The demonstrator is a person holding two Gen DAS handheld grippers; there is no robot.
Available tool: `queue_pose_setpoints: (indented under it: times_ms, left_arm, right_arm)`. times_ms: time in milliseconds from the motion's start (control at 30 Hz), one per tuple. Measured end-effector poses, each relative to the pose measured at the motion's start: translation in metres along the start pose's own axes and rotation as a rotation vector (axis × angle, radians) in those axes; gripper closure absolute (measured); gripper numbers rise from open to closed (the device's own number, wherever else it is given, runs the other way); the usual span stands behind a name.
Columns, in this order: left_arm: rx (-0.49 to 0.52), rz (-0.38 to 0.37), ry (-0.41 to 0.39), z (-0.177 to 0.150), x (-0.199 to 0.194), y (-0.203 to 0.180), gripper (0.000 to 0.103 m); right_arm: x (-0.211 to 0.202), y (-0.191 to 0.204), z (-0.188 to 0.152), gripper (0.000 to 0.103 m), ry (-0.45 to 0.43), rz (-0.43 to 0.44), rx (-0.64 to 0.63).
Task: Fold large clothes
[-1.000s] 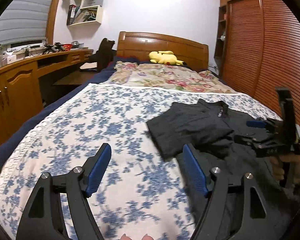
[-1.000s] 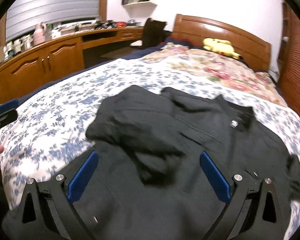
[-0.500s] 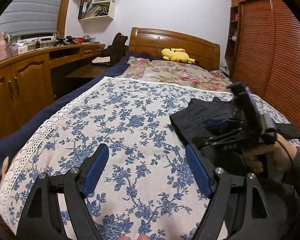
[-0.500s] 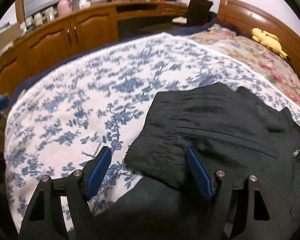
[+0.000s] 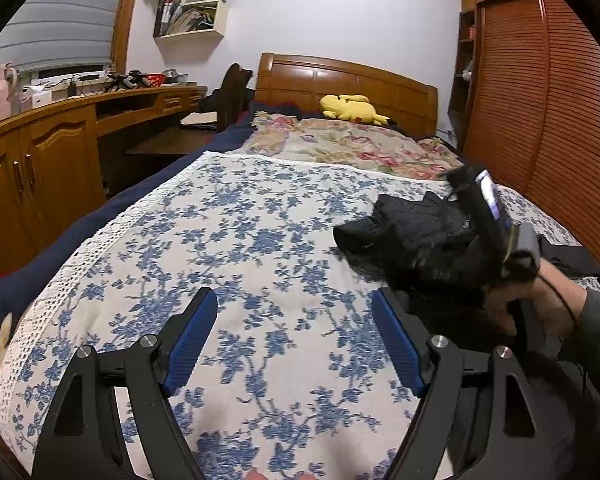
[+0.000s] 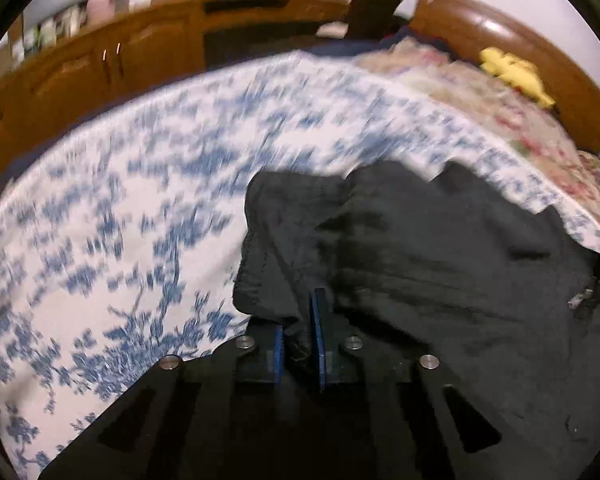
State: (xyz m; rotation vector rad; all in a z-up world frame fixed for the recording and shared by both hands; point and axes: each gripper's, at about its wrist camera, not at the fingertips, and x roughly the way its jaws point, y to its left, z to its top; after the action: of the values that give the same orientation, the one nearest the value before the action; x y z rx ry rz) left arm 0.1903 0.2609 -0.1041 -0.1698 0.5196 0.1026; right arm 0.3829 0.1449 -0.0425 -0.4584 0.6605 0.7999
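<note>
The dark garment lies on the right side of the bed, on the blue-flowered cover, and looks only part-way folded: one edge is bunched and lifted, the rest is spread loose and creased. The right gripper is closing its fingers on that near edge, with a fold of cloth pinched between the blue pads. The left gripper hangs over bare cover with its fingers wide apart and nothing between them. Most of the folding seems yet to do. The right wrist view is smeared by motion, so the garment's shape and type are hard to read; its lower part is hidden behind the gripper body and the person's hand.
</note>
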Motion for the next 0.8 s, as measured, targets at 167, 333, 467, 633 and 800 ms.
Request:
queue_pose_setpoints:
  times_ms: [167, 333, 467, 633, 800]
  left_arm:
    - [0.035, -0.024, -0.006, 0.003, 0.001, -0.023, 0.023]
    - [0.065, -0.072, -0.01, 0.009, 0.0, -0.052, 0.023]
    - [0.082, -0.118, -0.021, 0.014, -0.001, -0.074, 0.023]
    - [0.119, -0.148, -0.009, 0.013, 0.004, -0.099, 0.023]
    - [0.161, -0.166, -0.017, 0.012, 0.003, -0.12, 0.023]
  right_arm:
    - [-0.061, -0.022, -0.004, 0.094, -0.161, -0.023, 0.038]
    - [-0.129, -0.047, -0.037, 0.094, -0.264, -0.121, 0.09]
    - [-0.161, -0.058, -0.072, 0.094, -0.289, -0.185, 0.128]
    - [-0.191, -0.056, -0.106, 0.094, -0.31, -0.231, 0.201]
    - [-0.207, -0.055, -0.14, 0.094, -0.329, -0.264, 0.311]
